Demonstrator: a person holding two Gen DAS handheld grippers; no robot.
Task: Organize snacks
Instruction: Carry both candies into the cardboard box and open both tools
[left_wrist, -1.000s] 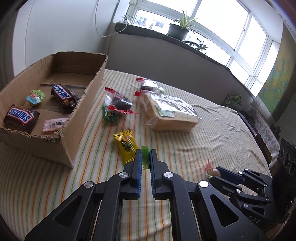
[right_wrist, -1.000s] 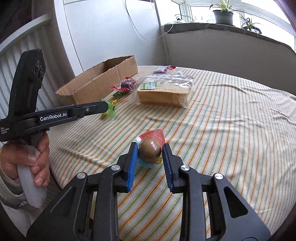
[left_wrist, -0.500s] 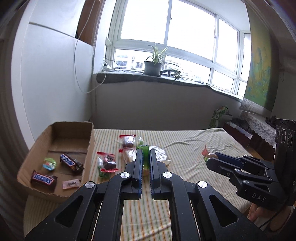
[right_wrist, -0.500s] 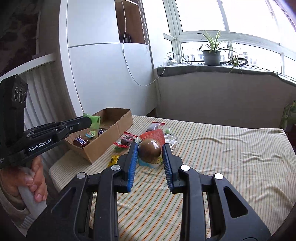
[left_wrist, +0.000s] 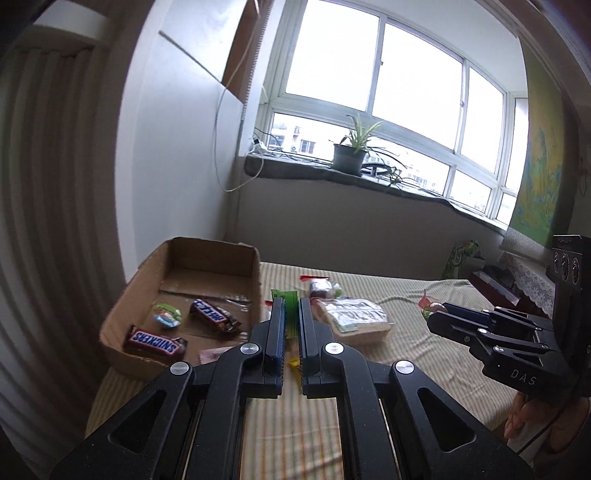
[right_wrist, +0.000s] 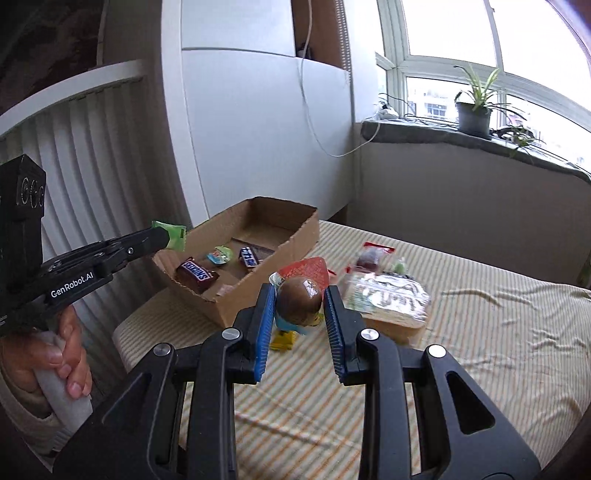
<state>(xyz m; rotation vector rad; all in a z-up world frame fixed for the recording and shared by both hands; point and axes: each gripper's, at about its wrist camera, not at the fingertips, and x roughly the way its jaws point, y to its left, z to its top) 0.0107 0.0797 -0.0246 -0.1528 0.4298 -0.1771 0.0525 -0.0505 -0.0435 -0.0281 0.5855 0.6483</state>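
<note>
My left gripper (left_wrist: 290, 306) is shut on a small green candy packet (left_wrist: 286, 295), held in the air near the right wall of the cardboard box (left_wrist: 255, 273); it also shows in the right wrist view (right_wrist: 171, 236). My right gripper (right_wrist: 300, 295) is shut on a brown chocolate egg snack with a red wrapper flap (right_wrist: 300, 295), above the table beside the box (right_wrist: 295, 240). The box holds a Snickers bar (left_wrist: 153, 341), a second bar (left_wrist: 210, 314), a small round candy (left_wrist: 167, 314) and a pink packet (left_wrist: 214, 355).
On the striped tablecloth (left_wrist: 424, 354) lie a bagged sandwich (left_wrist: 354, 319), a red-wrapped dark snack (left_wrist: 321, 286) and a yellow packet (right_wrist: 282, 339). A white radiator (right_wrist: 92, 166) stands left of the table. A windowsill with a potted plant (left_wrist: 349, 158) is behind.
Both grippers, still holding their snacks, have lifted and swung left toward the cardboard box, which now sits nearer in both views.
</note>
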